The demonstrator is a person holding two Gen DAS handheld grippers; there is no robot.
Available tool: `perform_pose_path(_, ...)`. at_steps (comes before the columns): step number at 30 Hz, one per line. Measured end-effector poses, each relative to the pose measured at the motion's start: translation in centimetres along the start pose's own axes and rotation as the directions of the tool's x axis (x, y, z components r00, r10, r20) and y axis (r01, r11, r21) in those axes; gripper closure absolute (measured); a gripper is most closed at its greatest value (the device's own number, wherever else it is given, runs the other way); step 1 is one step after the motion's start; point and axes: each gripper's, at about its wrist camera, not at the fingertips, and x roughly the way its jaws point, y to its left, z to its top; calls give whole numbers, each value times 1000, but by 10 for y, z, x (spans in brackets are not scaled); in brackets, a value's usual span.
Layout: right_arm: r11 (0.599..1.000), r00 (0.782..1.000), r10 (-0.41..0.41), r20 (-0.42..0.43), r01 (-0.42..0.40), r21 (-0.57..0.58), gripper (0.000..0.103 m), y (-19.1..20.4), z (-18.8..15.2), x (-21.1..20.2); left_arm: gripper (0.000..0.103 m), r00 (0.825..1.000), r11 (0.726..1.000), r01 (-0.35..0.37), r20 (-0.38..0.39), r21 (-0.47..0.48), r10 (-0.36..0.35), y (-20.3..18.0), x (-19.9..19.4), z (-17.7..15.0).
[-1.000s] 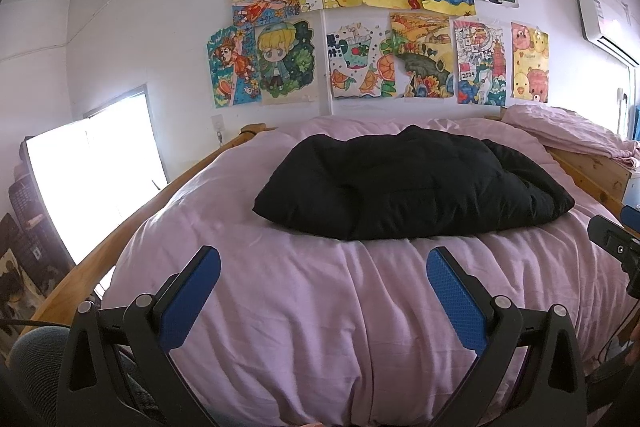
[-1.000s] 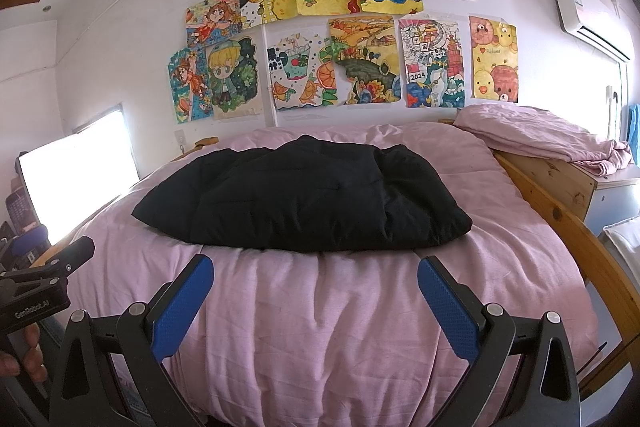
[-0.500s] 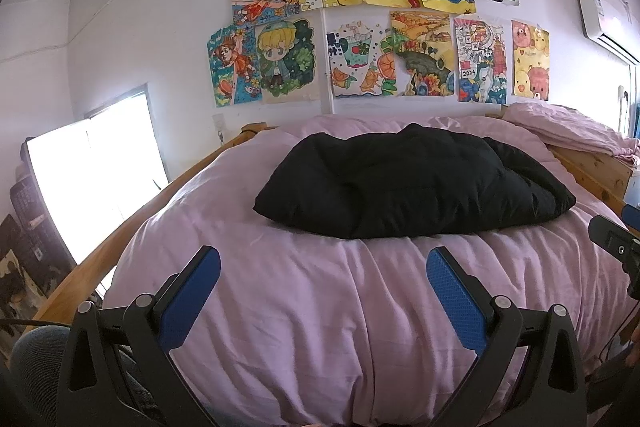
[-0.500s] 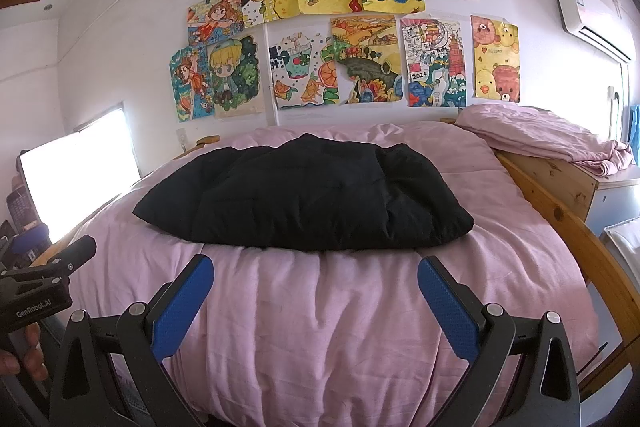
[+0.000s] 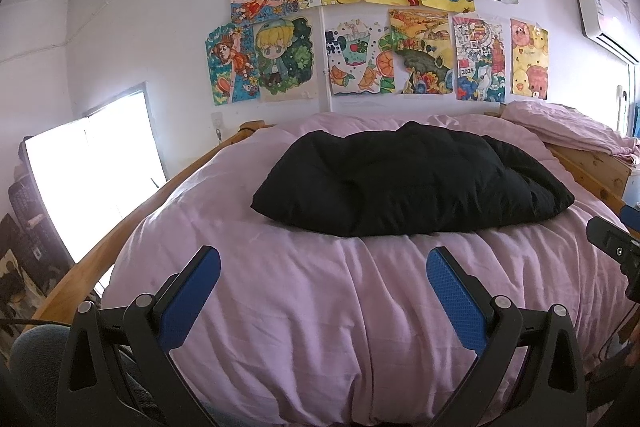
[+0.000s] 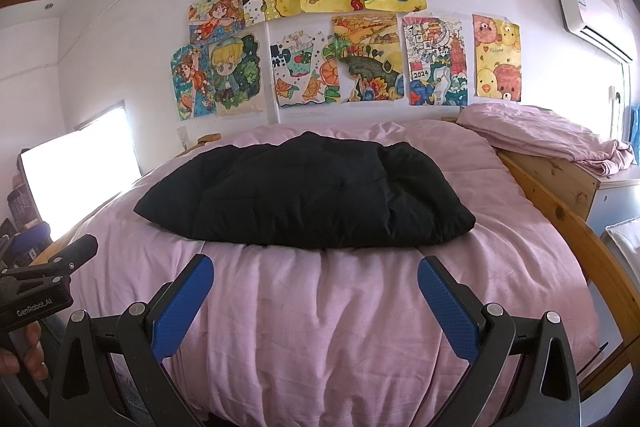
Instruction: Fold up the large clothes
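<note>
Black jacket [image 5: 412, 183] — marginally nearer, lower in both views

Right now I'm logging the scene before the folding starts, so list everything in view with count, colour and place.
black padded garment: one, black, lying bundled in the middle of the bed
bed cover: one, pink, spread over the bed
bed frame: one, wooden, along both sides
bundled bedding: one, pink, on the cabinet right of the bed
drawings: about eleven, multicoloured, on the wall
air conditioner: one, white, high on the right
window: one, bright, left
left gripper: black, blue pads, open, over the near cover
right gripper: same, open
</note>
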Motion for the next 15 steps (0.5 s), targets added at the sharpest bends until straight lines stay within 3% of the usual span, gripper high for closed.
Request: perform_pose_path(15,1000,1000,1,-3,-1,1,0,0,1,0,2,1000,1000,4,-5,8,-4,8,5,-8)
